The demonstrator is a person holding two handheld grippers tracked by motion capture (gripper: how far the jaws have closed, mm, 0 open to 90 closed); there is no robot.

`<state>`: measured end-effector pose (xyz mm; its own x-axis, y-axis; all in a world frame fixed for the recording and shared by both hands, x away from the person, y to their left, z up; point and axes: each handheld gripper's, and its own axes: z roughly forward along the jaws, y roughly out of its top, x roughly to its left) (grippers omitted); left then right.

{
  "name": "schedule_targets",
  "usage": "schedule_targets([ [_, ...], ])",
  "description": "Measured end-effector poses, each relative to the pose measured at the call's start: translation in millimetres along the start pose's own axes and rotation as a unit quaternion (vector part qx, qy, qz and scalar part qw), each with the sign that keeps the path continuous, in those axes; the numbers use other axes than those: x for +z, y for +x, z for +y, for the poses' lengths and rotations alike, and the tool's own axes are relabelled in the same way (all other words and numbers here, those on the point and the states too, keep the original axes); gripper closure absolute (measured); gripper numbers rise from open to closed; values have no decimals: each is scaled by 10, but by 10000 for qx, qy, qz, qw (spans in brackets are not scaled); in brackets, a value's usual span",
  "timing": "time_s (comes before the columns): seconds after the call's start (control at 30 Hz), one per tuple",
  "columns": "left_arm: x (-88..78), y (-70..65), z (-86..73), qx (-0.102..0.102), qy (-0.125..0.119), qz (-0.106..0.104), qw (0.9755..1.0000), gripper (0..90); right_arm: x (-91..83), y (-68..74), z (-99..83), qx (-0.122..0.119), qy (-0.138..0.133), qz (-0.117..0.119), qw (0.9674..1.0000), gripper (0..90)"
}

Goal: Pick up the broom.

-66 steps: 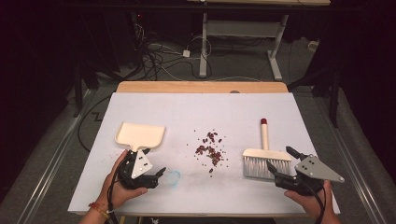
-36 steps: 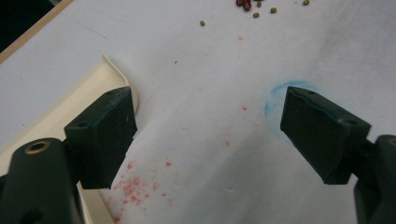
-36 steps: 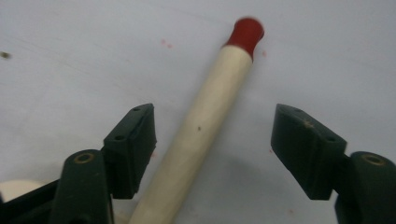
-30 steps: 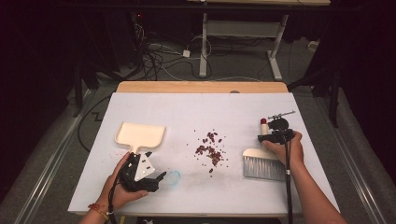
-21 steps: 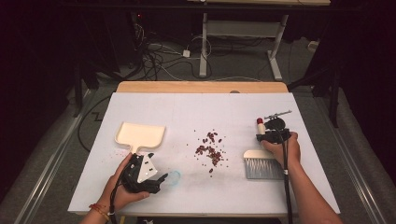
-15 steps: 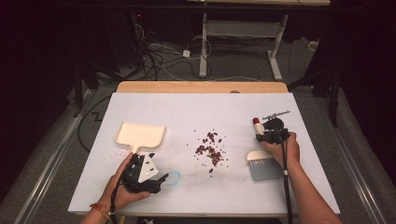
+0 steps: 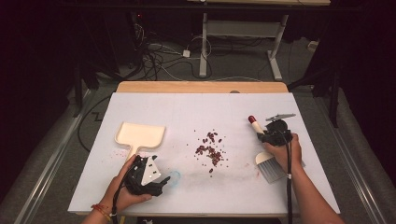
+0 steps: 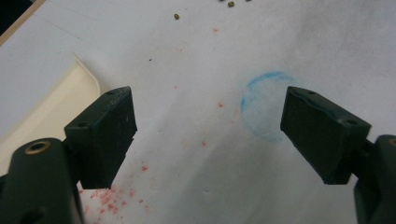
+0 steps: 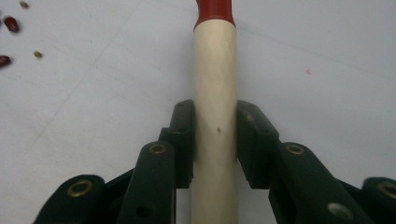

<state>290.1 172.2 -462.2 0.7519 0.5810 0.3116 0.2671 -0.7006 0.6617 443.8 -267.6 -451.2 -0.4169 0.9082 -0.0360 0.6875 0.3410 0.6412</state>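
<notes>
Two tools work this surface (image 7: pixel 196 105): the left tool (image 8: pixel 208 135) hovers wide open and empty beside one cream dustpan (image 7: pixel 139 135), while the right tool (image 9: pixel 215 140), its jaws just closed, clamps the pale handle of one brush (image 9: pixel 215 84), its red-capped tip pointing away. Beyond lies one scatter of red beans (image 7: pixel 211 148).

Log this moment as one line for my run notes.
right claw: just closed on cream wooden brush handle | left claw: open, empty | red beans: unswept
</notes>
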Motion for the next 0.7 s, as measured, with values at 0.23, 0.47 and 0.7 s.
schedule_targets([
  [0.23,-19,6,-1,-52,-66,1,10000,177,-299,-76,-97,210,-970,57,9950,700],
  [0.47,-44,13,34,-157,-179,-39,9997,177,-683,-46,-237,175,-1873,334,9816,701],
  [0.7,-109,-47,226,-197,-575,-199,9980,178,-1061,114,-364,-47,-2579,645,9640,702],
])
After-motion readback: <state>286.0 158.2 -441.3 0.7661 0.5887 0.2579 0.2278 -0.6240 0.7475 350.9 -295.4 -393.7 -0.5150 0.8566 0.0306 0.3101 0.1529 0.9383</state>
